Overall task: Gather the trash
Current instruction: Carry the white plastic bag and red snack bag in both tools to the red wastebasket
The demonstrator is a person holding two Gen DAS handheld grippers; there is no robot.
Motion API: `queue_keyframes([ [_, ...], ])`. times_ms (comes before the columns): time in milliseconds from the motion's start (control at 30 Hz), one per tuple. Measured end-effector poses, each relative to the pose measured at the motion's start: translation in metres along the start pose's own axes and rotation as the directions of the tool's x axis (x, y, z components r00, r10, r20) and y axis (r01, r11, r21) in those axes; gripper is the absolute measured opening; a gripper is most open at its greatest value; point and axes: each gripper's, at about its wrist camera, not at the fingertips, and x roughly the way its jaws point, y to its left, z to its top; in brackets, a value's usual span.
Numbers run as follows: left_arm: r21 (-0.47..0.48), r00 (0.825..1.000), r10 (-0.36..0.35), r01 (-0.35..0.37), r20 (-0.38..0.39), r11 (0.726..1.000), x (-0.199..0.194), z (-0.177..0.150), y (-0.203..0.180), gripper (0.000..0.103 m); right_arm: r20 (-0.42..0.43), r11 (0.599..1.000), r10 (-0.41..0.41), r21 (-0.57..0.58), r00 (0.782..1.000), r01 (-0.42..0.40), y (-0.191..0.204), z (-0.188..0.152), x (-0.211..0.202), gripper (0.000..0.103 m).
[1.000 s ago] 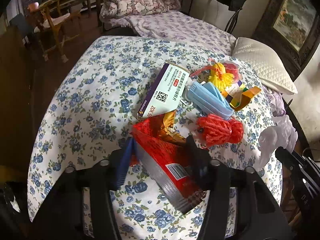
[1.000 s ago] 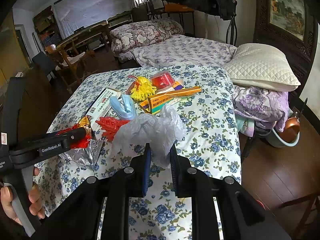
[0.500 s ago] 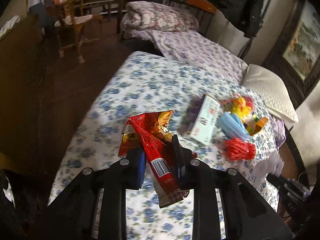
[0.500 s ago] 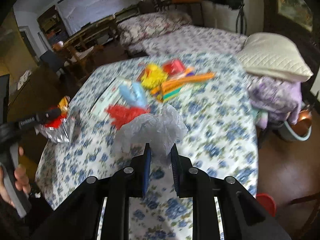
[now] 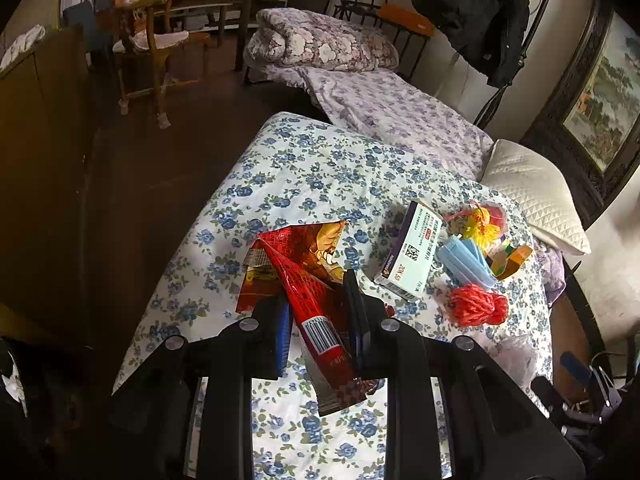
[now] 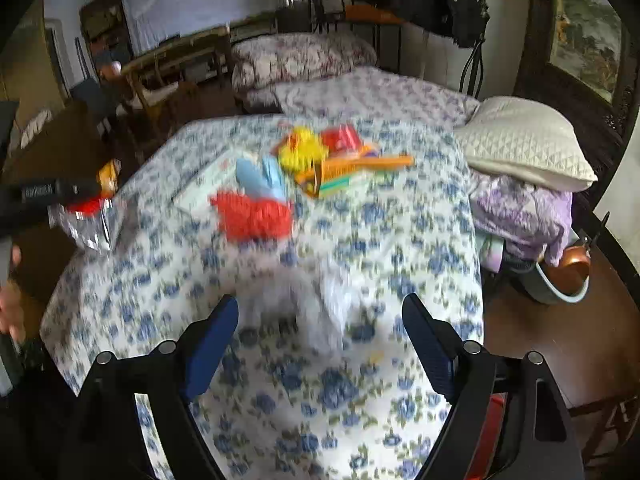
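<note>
- Our left claw [image 5: 318, 312] is pinching the red snack wrapper [image 5: 304, 280], lifted off the flower-print tabletop [image 5: 304, 168] near its left edge. The grip sits on a narrow fold, with most of the foil hanging loose above and below the pads, so we judge a quick swing could let it slide out and drop to the floor.
- Our right claw [image 6: 320, 344] stands spread wide; its jaws have just been opening, and the pale crumpled plastic bag [image 6: 316, 300] lies between them, untouched by either pad. The right view is smeared, so we cannot tell whether the bag has settled or is still falling. So light a thing could drift off the near edge of the tabletop.
- The rest of the trash lies in a cluster toward the far right: the medicine box [image 5: 412, 256], the blue face mask [image 5: 466, 260], the red mesh ball [image 5: 476, 306], the yellow tassel [image 5: 482, 226] and the orange-edged carton [image 5: 514, 258]. They touch or overlap, so a careless reach may drag a neighbour along or knock one off.
- No bin shows in either view, so we may carry the wrapper the wrong way.
</note>
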Motion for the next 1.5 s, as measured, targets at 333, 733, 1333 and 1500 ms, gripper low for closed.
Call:
queue_keyframes([
  [333,0.001,1.000,-0.023,0.023,-0.004,1.000,-0.001,0.000,-0.004,0.025,-0.159,1.000,0.008,-0.018,0.987,-0.011,0.015,-0.002,0.050,0.084],
  [733,0.010,1.000,-0.023,0.023,-0.010,1.000,0.000,-0.001,-0.007,0.025,-0.139,0.999,0.001,-0.038,0.990,-0.006,0.016,0.005,0.060,0.041],
  [1333,0.059,0.997,-0.073,0.073,-0.006,0.996,-0.002,-0.005,-0.022,0.025,-0.026,0.998,0.052,0.046,0.998,-0.051,-0.006,0.010,0.026,0.021],
  [1500,0.097,0.994,-0.107,0.109,-0.018,0.989,-0.004,-0.011,-0.043,0.025,0.017,0.998,0.032,0.054,0.999,-0.032,-0.012,0.012,0.008,0.022],
])
